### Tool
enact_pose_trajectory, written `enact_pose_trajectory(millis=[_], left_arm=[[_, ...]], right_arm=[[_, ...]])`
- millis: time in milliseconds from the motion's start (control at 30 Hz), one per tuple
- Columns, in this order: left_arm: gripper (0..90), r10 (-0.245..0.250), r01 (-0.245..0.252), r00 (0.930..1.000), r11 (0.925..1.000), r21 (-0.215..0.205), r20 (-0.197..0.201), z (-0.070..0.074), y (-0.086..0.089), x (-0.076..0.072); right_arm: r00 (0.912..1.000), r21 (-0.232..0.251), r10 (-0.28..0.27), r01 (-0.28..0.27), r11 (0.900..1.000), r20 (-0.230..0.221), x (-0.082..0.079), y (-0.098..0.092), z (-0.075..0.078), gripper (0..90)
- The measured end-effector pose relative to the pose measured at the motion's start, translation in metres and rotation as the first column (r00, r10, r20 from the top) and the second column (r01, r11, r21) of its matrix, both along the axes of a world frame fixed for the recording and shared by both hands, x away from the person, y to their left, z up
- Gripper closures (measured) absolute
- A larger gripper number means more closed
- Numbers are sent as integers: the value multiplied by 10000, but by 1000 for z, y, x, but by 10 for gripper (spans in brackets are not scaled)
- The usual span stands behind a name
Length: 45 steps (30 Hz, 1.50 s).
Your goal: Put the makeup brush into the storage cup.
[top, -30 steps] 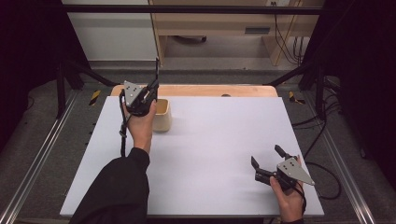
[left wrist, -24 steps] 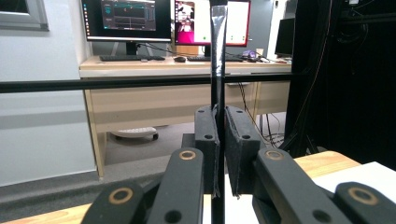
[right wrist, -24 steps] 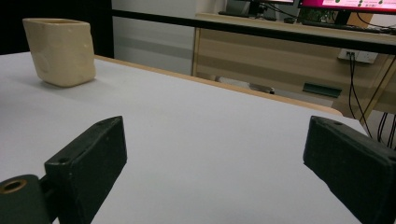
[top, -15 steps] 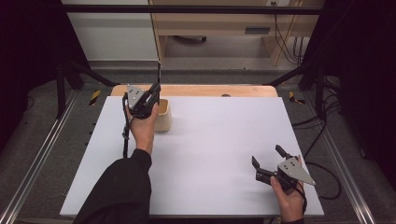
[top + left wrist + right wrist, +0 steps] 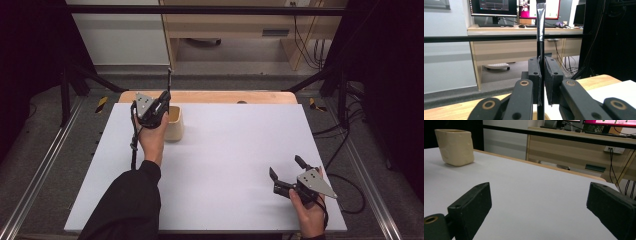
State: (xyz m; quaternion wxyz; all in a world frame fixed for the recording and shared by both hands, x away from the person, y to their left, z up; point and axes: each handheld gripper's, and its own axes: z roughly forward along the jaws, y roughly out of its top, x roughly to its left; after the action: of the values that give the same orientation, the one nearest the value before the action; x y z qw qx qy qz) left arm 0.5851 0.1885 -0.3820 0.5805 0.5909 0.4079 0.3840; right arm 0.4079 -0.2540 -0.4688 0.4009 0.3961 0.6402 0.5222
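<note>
My left gripper (image 5: 165,98) is at the far left of the table, shut on a thin black rod (image 5: 169,80) that stands upright. In the left gripper view the pads (image 5: 534,72) clamp the rod (image 5: 540,25), which has a flat grey section near its top. The rod's lower end hangs over the mouth of a cream cup (image 5: 175,125), and I cannot tell if it reaches inside. My right gripper (image 5: 286,166) rests near the front right of the white table (image 5: 235,145). It is open with nothing between its jaws (image 5: 541,195). The cup (image 5: 455,143) is far off to its left.
A wooden board (image 5: 225,96) edges the table's far side. Black frame bars (image 5: 200,10) and metal rails (image 5: 40,175) surround the table. Beyond them are a desk (image 5: 506,47) and monitors (image 5: 494,6). Cables (image 5: 350,185) trail at the right.
The left gripper and the rod have sunk slightly toward the cup. The right gripper has stayed where it was.
</note>
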Motion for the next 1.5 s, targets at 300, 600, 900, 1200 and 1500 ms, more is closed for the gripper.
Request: enact_pose_trajectory(millis=[300,600,900,1200,1500], left_arm=[[841,67,-67,9999,10000,2,-113,-9,5,0],[841,-46,45,9998,10000,-34,-206,-18,7,0],[841,-108,108,9995,9999,-5,-295,-25,6,-2],[840,-155,169,9991,9992,355,-393,-32,3,-7],[671,-478,461,9976,9984,-334,-497,-30,12,-17]], right_arm=[[10000,-27,-3,3,10000,-19,0,0,0,59],[10000,-4,-40,40,10000,8,0,0,0,58],[10000,-7,-39,39,10000,21,0,0,0,58],[10000,-55,-23,23,10000,-21,0,1,0,58],[9999,-85,-107,107,9999,-3,0,1,0,50]])
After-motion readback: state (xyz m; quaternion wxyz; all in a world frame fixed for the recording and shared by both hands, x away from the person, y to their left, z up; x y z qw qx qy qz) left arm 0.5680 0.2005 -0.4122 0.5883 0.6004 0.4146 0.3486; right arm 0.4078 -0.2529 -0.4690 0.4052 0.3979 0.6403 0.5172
